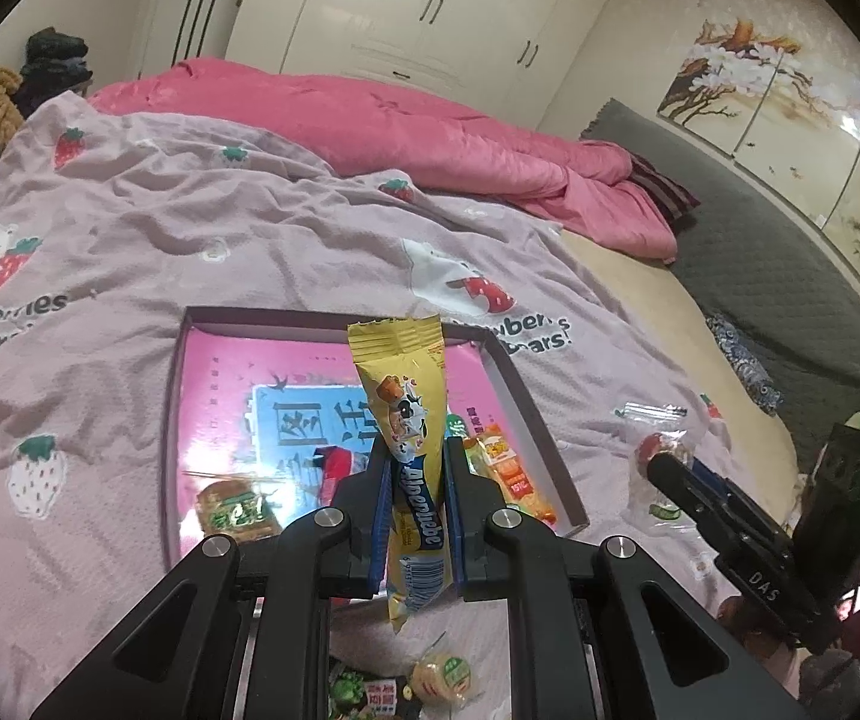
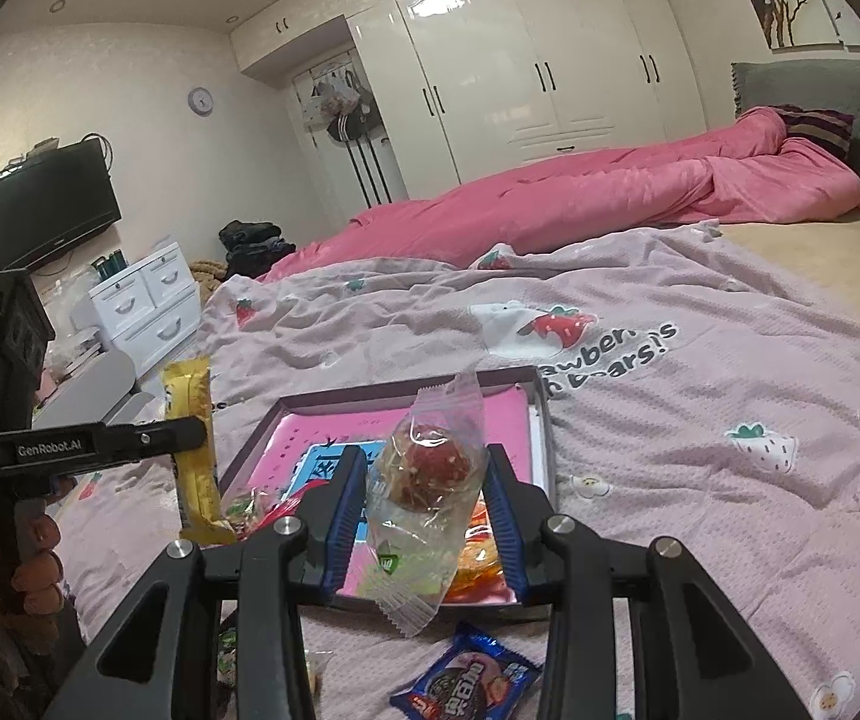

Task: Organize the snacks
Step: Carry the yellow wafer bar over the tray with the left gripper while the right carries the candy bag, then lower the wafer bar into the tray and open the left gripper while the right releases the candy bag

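**Inspector:** State your tongs.

**Me:** My left gripper (image 1: pixel 414 480) is clenched on a long yellow foil snack stick (image 1: pixel 405 420), held upright over the shallow dark-rimmed box with a pink printed floor (image 1: pixel 189 372). My right gripper (image 2: pixel 426 498) grasps a clear plastic packet with a round red sweet inside (image 2: pixel 430 474), above the same box's near edge.

**Inspector:** The surface?

**Me:** A rumpled pale pink bedspread printed with strawberries and bears (image 2: pixel 700 372). The box lies on it. Inside are an orange packet (image 1: pixel 514 474) at four o'clock and a green-labelled one (image 1: pixel 234 510) at seven. A blue wrapped biscuit (image 2: pixel 472 678) lies loose on the spread, six o'clock of the box.

**Inspector:** The room?

**Me:** A bright pink quilt (image 2: pixel 580 198) bunched at twelve o'clock, glossy white wardrobes (image 2: pixel 520 72) behind it, a black television (image 2: pixel 45 204) and a white drawer chest (image 2: pixel 141 306) at ten.
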A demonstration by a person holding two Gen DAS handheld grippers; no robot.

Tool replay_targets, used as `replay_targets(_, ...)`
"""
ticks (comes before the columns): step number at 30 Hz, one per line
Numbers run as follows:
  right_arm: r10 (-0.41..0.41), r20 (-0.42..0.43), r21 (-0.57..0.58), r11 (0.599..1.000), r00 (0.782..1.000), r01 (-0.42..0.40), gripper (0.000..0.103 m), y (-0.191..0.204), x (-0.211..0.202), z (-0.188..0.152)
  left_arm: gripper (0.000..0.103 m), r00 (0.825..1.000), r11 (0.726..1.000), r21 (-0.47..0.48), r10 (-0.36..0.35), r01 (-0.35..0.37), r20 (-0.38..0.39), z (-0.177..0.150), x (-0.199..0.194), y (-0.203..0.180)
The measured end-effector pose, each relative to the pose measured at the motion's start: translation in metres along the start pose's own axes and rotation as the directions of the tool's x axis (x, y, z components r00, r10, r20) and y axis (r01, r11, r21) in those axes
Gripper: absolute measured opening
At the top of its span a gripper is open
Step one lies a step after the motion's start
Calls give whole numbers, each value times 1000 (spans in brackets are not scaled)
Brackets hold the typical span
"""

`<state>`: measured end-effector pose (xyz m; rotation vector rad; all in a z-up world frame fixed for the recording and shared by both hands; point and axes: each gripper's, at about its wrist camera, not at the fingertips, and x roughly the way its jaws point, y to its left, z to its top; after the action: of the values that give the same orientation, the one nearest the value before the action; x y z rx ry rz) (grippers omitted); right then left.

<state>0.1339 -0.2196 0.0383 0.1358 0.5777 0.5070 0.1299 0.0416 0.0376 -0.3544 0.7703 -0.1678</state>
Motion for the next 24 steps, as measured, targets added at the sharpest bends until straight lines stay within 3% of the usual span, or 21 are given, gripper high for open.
replay_targets(24,-32,20,16,999,999,32,40,-18,12,11,16,996,1000,25,-8,11,-90,-17,60,-2)
